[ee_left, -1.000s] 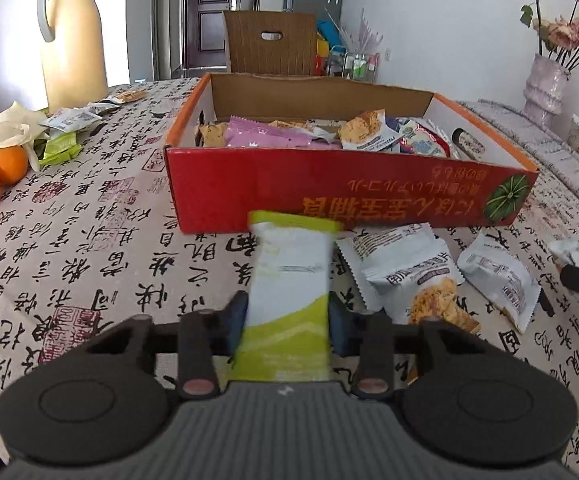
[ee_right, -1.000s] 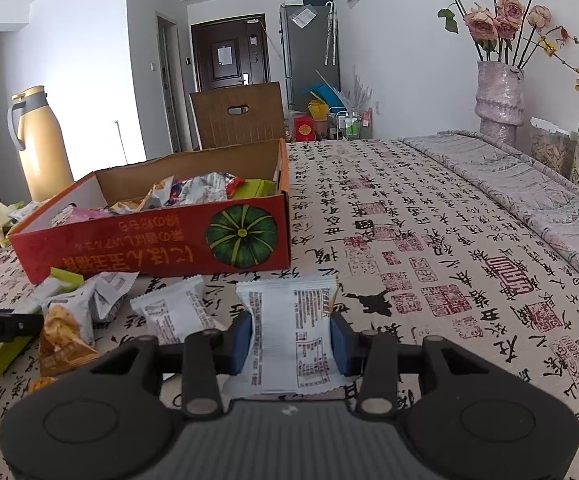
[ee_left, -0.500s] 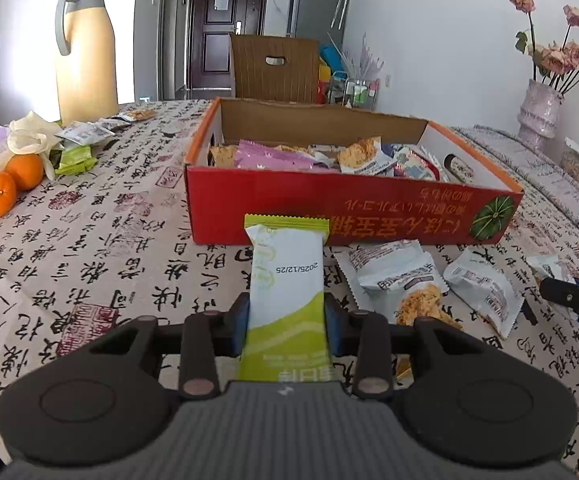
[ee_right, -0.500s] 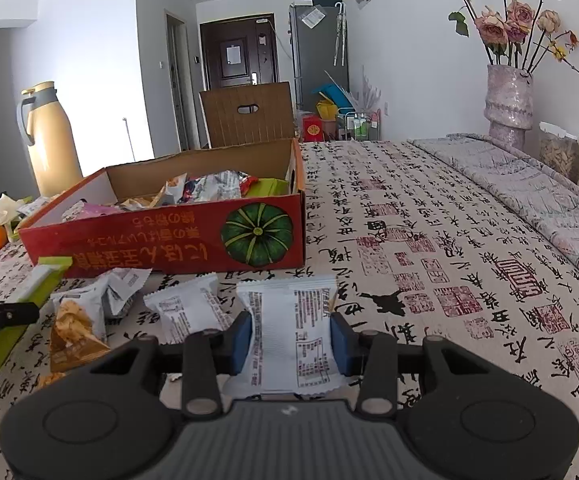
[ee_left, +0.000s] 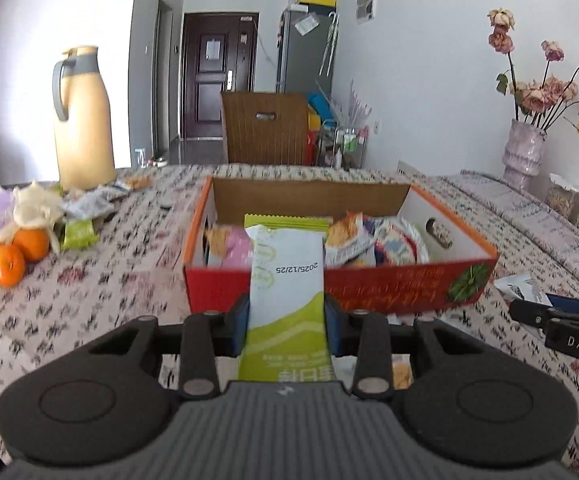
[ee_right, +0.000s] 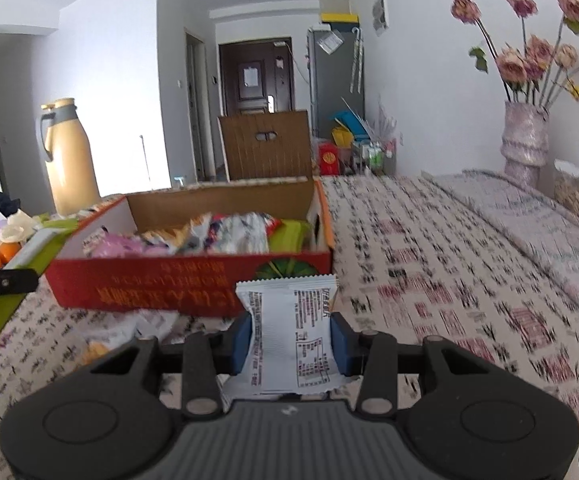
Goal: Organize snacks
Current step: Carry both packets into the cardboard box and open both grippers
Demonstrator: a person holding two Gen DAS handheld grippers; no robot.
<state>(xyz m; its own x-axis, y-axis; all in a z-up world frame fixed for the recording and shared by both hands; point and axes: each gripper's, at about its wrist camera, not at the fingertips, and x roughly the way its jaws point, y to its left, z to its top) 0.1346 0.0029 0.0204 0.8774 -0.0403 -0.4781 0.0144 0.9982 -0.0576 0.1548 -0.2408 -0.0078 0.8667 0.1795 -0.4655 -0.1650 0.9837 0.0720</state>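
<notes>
My left gripper (ee_left: 287, 326) is shut on a green and white snack bar (ee_left: 287, 280), held in the air just in front of the red cardboard box (ee_left: 389, 288), which holds several snack packets. My right gripper (ee_right: 291, 344) is shut on a white snack packet (ee_right: 293, 336), raised above the table in front of the box (ee_right: 161, 288). The left gripper with its green bar (ee_right: 13, 276) shows at the left edge of the right wrist view. The right gripper's tip (ee_left: 561, 324) shows at the right edge of the left wrist view. Loose packets (ee_right: 129, 328) lie on the cloth before the box.
A yellow thermos jug (ee_left: 83, 120), oranges (ee_left: 9, 252) and wrappers (ee_left: 77, 232) sit at the left of the table. Flower vases (ee_left: 523, 152) stand at the far right. A brown chair back (ee_left: 265, 128) is behind the table.
Both grippers have lifted with their snacks. The left one rose so the box interior shows behind the green bar. The right one rose and moved toward the box.
</notes>
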